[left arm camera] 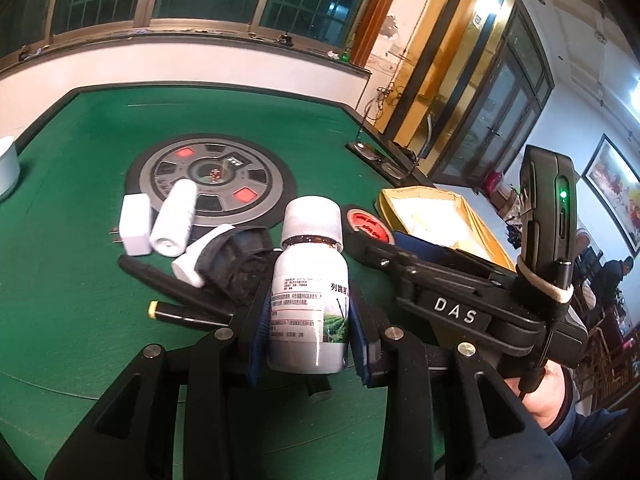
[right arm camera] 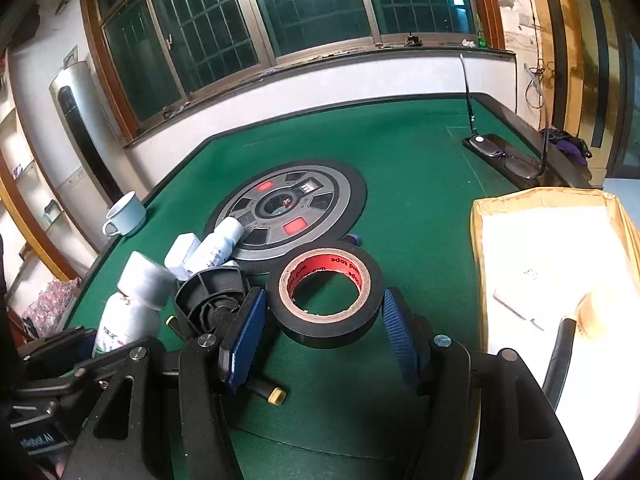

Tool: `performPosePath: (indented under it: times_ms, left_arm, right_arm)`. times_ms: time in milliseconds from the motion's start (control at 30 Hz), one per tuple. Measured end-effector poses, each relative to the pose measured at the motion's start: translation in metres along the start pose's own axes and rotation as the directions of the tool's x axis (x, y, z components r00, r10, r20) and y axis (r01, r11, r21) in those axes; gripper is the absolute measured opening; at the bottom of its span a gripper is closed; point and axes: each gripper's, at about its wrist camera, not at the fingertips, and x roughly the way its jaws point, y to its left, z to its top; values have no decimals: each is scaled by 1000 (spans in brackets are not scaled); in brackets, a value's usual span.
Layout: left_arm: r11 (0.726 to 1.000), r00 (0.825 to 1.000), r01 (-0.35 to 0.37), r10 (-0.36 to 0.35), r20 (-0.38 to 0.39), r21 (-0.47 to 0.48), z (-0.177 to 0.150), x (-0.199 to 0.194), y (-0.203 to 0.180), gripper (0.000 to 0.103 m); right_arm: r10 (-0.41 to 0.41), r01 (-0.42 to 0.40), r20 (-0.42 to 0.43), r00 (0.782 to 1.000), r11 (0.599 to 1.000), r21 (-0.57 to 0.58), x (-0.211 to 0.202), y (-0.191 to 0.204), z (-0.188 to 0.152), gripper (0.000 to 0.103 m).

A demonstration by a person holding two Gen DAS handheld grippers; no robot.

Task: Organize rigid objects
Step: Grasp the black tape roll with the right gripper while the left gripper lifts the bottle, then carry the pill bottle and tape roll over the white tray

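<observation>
On green felt table (right arm camera: 400, 152), far left: pale mug (right arm camera: 125, 213), upright near the edge. Next to the right, white charger plug (left arm camera: 136, 224) lying flat, touching a small white bottle (left arm camera: 176, 220) on its side, which leans onto the round grey centre panel (left arm camera: 240, 184). Below those, folded black umbrella (left arm camera: 236, 268) with white handle, plus a black marker (left arm camera: 188, 314) with a yellowish end, both flat on the felt.

Centre: left gripper (left arm camera: 308, 320) clamped on a brown bottle with white cap (left arm camera: 310, 280), blue pads pressed against both sides of the label, bottle upright and lifted clear of the felt.

Further right: roll of black tape (right arm camera: 326, 292) with red inner core, lying flat on the table, sitting between the pads of the right gripper (right arm camera: 326, 316); jaws apart, a sliver of green showing at each side, no contact visible.

Far right: open cardboard box (right arm camera: 480, 248) with white lining, near the table edge, holding a small white item; cannot tell what.
</observation>
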Motion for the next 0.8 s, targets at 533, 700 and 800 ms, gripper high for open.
performPosePath:
  times_ms: [533,700,800]
  left_arm:
    - [999,1000,24,-24,-19,31,-5,3,-21,32]
    - [998,999,41,-40,-28,56,-5,6,-35,32]
    - [995,998,53,-50,-39,85,-5,10,-50,32]
  right_arm:
    - [9,-10,26,1000,999,37,-11,-11,4,54]
    - [14,-18,61,998,998,66,-24,-22,10,54]
    - [29,-36,76,997,995,92,-37,-34,14,54]
